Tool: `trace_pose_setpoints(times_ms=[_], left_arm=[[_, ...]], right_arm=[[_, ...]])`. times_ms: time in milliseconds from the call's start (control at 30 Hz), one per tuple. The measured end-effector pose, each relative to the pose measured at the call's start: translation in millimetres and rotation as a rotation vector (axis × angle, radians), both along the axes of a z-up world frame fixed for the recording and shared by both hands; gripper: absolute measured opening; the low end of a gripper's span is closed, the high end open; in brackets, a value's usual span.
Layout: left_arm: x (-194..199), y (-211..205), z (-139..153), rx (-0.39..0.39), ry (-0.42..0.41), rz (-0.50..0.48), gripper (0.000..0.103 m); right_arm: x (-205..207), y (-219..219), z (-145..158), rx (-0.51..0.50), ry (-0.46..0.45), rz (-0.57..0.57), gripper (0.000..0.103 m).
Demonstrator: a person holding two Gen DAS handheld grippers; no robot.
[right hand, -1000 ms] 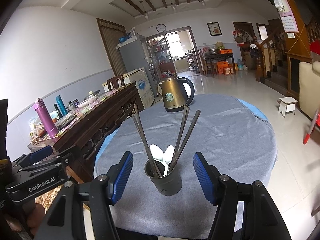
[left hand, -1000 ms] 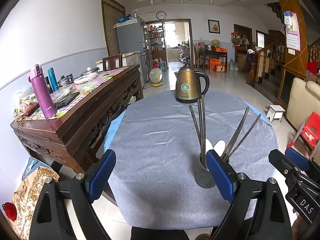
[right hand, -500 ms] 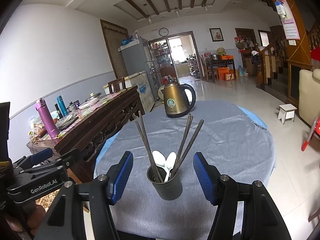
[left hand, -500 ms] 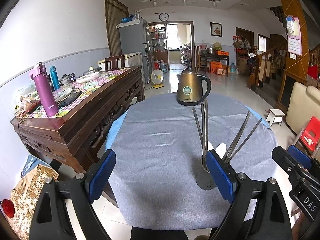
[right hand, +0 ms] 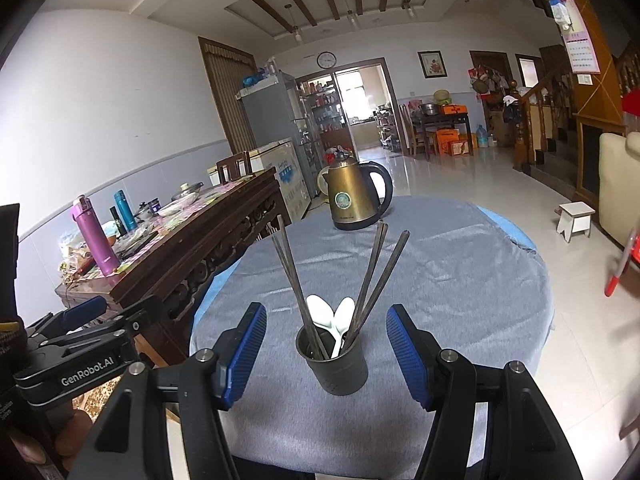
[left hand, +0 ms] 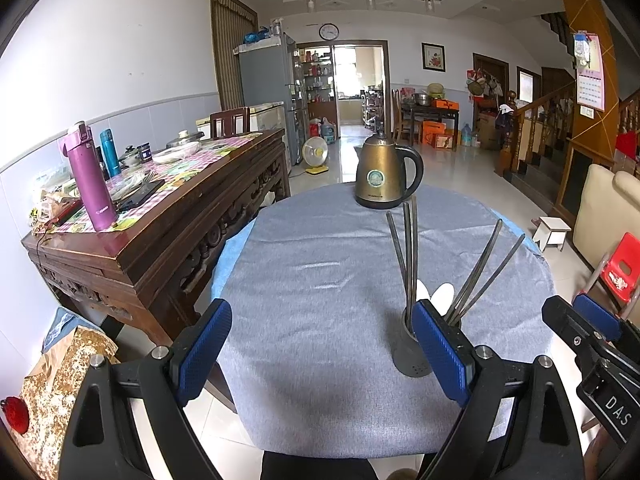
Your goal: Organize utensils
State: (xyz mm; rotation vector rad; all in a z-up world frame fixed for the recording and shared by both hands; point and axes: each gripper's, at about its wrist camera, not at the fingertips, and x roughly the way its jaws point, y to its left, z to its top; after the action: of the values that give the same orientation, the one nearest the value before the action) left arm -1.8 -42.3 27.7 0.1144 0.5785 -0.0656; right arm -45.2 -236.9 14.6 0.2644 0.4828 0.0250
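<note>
Left wrist view, my left gripper (left hand: 320, 344): I am holding it wide apart with nothing between the blue pads, over the near edge of the round table (left hand: 320, 280).
Left wrist view, utensil holder (left hand: 410, 356): it is standing on the grey cloth just beyond my right-side pad, partly hidden by it, to the right of the gap.
Left wrist view, contents: dark chopsticks (left hand: 408, 256) and white spoons (left hand: 440, 294) are sticking up out of the holder.
Left wrist view, kettle (left hand: 386, 176): it is sitting at the far side of the table, well apart from the holder.
Right wrist view, my right gripper (right hand: 326, 356): I am keeping it partly spread, gripping nothing.
Right wrist view, utensil holder (right hand: 338, 368): it is standing centred in the gap, just beyond the fingertips, clear of both pads.
Right wrist view, my left gripper (right hand: 80, 332): it is showing at the left edge, beside the table.
</note>
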Motion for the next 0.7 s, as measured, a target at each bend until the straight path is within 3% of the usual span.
trace_pose_setpoints(times_ms=[700], left_arm=[[5.8, -0.3, -4.8, -0.003, 0.024, 0.016, 0.092]], right_arm=[[3.7, 0.8, -6.3, -0.005, 0.012, -0.004, 0.067]])
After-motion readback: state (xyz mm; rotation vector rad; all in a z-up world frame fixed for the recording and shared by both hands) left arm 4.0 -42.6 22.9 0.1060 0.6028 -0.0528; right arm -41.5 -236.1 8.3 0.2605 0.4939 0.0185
